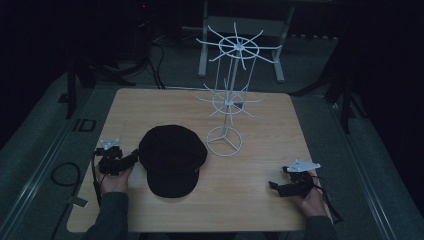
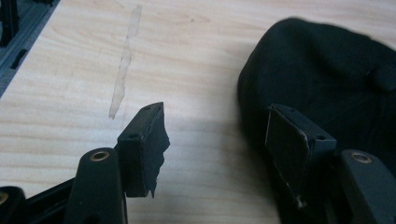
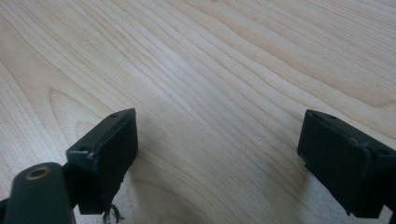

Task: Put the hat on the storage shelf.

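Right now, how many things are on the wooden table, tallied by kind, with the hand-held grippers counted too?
Black fabric cap: 1
White wire display stand with spoked tiers: 1
Black two-jaw grippers, left gripper and right gripper: 2
Total: 4, all on or over the light wooden table

The high view is dim and grainy with black surroundings; both gripper views are brighter, with softly blurred near jaws.
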